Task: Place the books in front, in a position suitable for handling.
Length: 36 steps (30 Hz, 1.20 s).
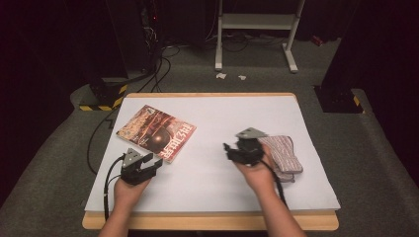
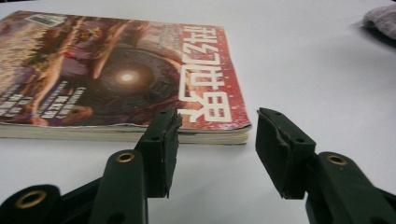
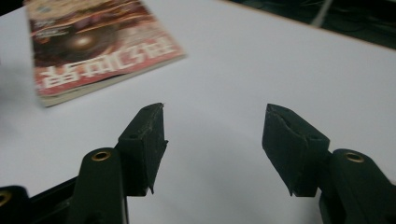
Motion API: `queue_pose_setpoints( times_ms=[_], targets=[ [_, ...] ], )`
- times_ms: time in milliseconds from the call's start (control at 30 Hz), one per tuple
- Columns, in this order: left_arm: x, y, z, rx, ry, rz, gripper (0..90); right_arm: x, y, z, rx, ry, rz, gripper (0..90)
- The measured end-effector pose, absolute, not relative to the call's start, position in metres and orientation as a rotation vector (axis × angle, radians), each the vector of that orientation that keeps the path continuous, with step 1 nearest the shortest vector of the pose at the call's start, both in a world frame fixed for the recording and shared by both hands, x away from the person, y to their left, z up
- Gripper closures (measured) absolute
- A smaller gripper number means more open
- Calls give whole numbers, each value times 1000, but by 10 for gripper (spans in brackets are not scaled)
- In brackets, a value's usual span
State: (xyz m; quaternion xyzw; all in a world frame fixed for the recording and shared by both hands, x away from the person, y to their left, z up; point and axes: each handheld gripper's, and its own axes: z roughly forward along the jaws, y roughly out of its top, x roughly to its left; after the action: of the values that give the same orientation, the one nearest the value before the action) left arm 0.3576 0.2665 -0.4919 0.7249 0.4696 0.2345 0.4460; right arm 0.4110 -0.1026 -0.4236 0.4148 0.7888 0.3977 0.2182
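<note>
A red-covered magazine (image 1: 156, 133) lies flat on the white table top (image 1: 217, 118), left of the middle. My left gripper (image 1: 152, 163) sits just below its near corner, open, jaws aimed at the magazine's (image 2: 116, 74) edge with nothing between them (image 2: 215, 135). My right gripper (image 1: 228, 149) hovers right of the middle, open and empty, pointing left toward the magazine (image 3: 98, 51); its jaws (image 3: 212, 135) frame bare white surface. A grey knitted cloth pouch (image 1: 284, 155) lies on the table just right of the right hand.
The table has a wooden rim (image 1: 207, 222) along the near side. Beyond the far edge are a white metal stand (image 1: 257, 29), black equipment and cables (image 1: 148, 74) on grey carpet. The grey pouch's edge (image 2: 380, 21) peeks in at the left gripper view's top right.
</note>
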Motion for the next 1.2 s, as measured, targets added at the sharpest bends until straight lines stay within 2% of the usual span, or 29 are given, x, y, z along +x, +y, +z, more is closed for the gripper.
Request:
queue_pose_setpoints(
  times_ms=[33,67,167,233,300,533,767,1033,1200],
  targets=[
    [358,270,-491,1787,1170,587,491,413,-85,-429,1130,2214,1101,394],
    [358,270,-491,1787,1170,587,491,413,-85,-429,1130,2214,1101,394],
    [358,283,-488,1771,1192,610,501,417,-15,-452,1033,2338,1134,421],
    [358,287,-487,1771,1201,626,504,417,-4,-456,1020,2360,1141,424],
    [358,300,-487,1760,1229,639,507,415,37,-468,961,2422,1178,432],
    [358,323,-485,1717,1280,639,505,419,95,-484,885,2480,1166,434],
    [360,327,-486,1712,1291,635,504,429,104,-498,893,2501,1085,458],
    [359,326,-486,1711,1291,636,496,427,96,-499,917,2481,999,495],
    [359,325,-487,1726,1292,636,485,438,78,-499,992,2493,940,505]
  ],
)
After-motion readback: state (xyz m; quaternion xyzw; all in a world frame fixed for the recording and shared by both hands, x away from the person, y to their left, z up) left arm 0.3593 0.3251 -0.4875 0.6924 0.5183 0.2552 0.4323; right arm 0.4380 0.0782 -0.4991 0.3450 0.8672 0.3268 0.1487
